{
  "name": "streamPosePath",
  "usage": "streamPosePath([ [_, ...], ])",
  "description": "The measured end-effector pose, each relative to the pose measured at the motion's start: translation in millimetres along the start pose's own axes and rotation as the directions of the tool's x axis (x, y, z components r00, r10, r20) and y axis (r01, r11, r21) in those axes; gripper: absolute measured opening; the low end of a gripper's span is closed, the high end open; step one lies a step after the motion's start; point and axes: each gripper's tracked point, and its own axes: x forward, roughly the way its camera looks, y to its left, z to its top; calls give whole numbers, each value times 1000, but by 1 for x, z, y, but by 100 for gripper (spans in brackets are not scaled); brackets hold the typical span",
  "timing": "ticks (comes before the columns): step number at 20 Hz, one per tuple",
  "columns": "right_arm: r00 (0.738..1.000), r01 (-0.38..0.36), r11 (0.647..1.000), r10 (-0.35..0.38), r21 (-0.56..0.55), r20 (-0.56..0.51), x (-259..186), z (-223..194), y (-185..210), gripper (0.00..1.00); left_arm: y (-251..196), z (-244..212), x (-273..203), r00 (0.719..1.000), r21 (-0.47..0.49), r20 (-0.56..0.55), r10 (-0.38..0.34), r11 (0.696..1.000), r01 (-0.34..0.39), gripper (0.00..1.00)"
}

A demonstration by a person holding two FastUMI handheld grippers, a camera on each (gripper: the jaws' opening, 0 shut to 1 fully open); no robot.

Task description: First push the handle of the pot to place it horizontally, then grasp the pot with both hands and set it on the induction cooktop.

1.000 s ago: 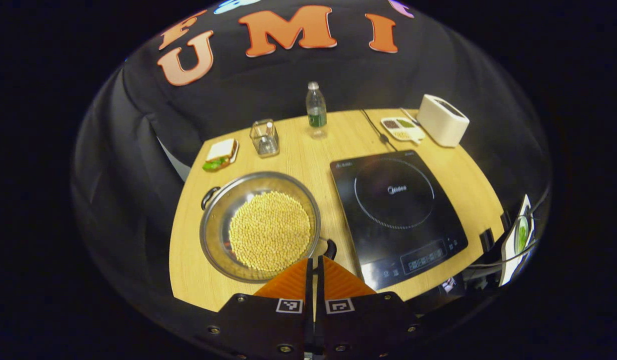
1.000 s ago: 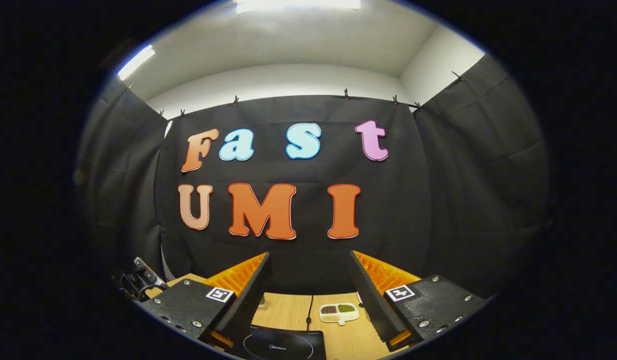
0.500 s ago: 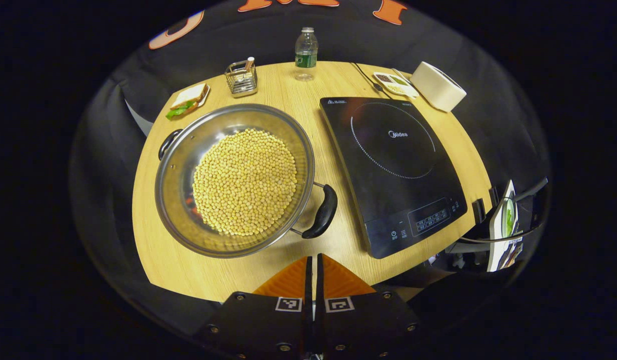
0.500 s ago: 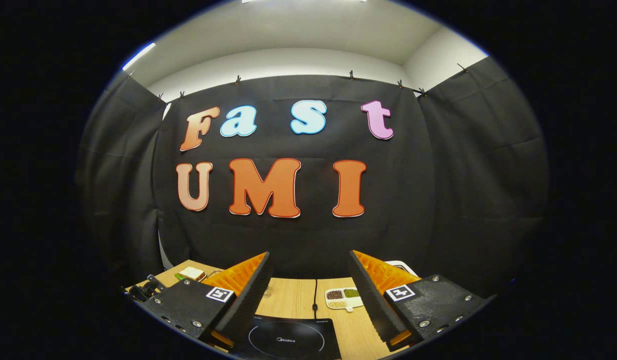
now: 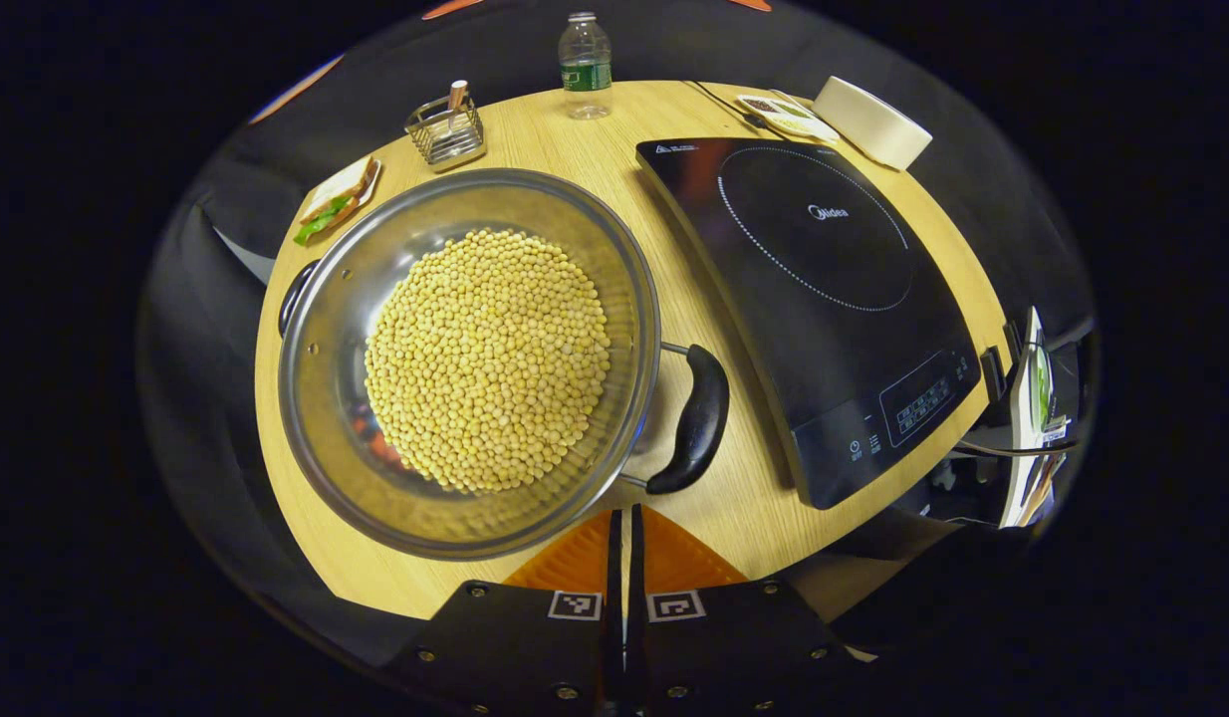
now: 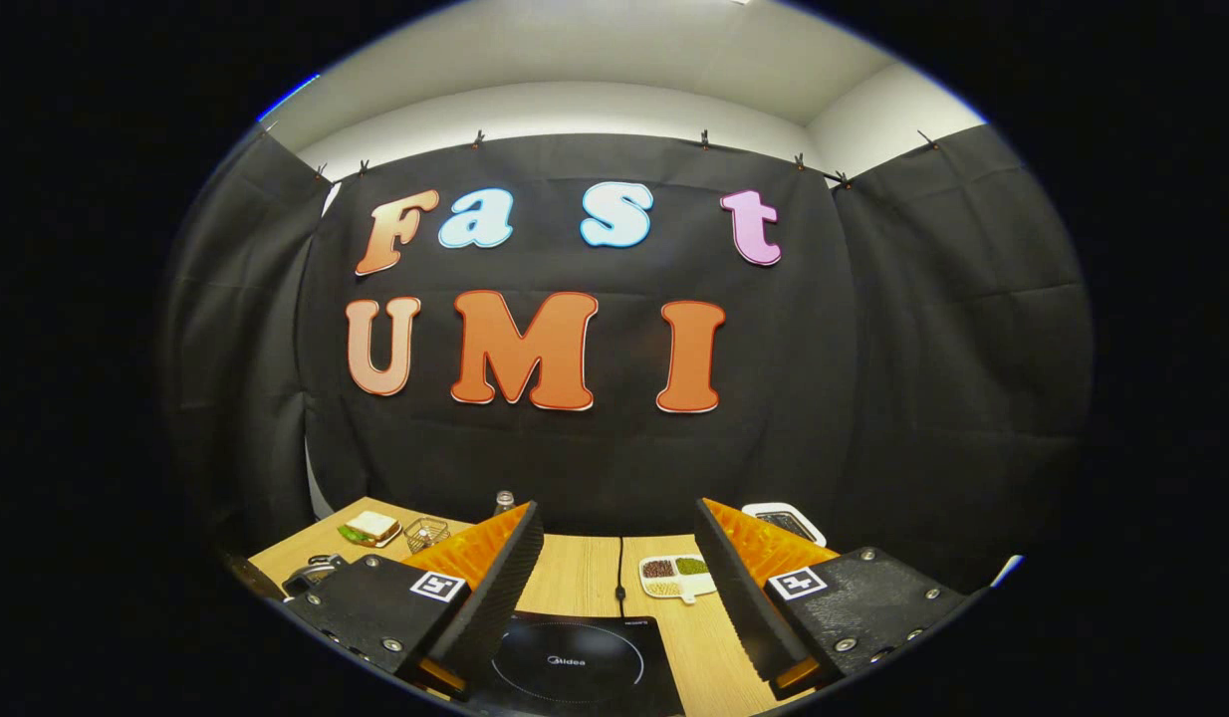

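Pot (image 5: 470, 358) of yellow beans sits on the wooden table (image 5: 744, 498), just left of the induction cooktop (image 5: 824, 299), not on it. Near handle (image 5: 689, 418) lies slanted, so I judge the push barely begun; lift and placement remain. My left gripper (image 5: 623, 528) is clenched, empty, tips near the pot's rim. Right gripper view adds my right gripper (image 6: 614, 568), spread wide, high over the cooktop's far edge.

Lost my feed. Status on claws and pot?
Left claw shut, just short of pot handle. Right claw open, raised above cooktop. Pot on table, beside cooktop. Nothing between them.
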Motion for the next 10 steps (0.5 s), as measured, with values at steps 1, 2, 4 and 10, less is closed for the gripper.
streamPosePath([
  [1,1000,7,1000,-7,-2,-5,-1,-1,-1,95,-5,3,4,1000,5,-1,-13,1000,14,2],
  [2,1000,16,1000,-16,-5,-7,-3,-3,-3,95,-7,5,7,1000,15,-6,-18,1000,18,2],
  [4,999,32,999,-32,-14,-15,-7,-6,-6,95,-11,8,9,1000,39,-4,-21,999,21,2],
  [10,997,61,998,-62,-27,-45,-8,-16,-8,95,-23,26,14,1000,40,20,-14,999,13,1],
])
